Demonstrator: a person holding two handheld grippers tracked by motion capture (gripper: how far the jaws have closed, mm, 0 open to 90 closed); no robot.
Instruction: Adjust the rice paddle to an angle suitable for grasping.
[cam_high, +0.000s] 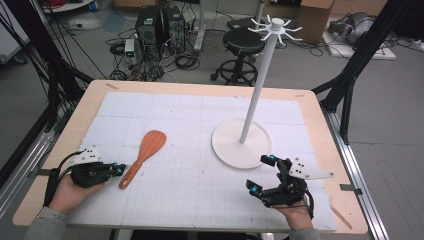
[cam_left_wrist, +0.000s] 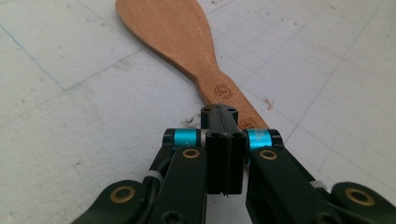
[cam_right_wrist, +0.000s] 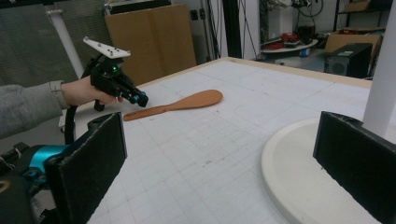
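Observation:
A wooden spatula (cam_high: 145, 152) lies flat on the white gridded mat, blade toward the far side. My left gripper (cam_high: 122, 168) sits at the near end of its handle. In the left gripper view the jaws are pressed together with nothing between them, and the left gripper (cam_left_wrist: 219, 114) has its tips just over the spatula (cam_left_wrist: 182, 37) handle. The right gripper view shows the left gripper (cam_right_wrist: 140, 99) hovering by the spatula (cam_right_wrist: 187, 101). My right gripper (cam_high: 262, 172) stands open near the front right, close to the white stand's round base (cam_high: 225, 150); nothing is between its jaws (cam_right_wrist: 219, 158).
The stand's tall white pole (cam_high: 257, 85) rises from the base (cam_right_wrist: 289, 168) and ends in a ring of hooks (cam_high: 275, 27). The mat (cam_high: 200, 110) covers most of the wooden table. Beyond the far edge, a black stool (cam_high: 242, 42) and computer towers (cam_high: 160, 25) stand on the floor.

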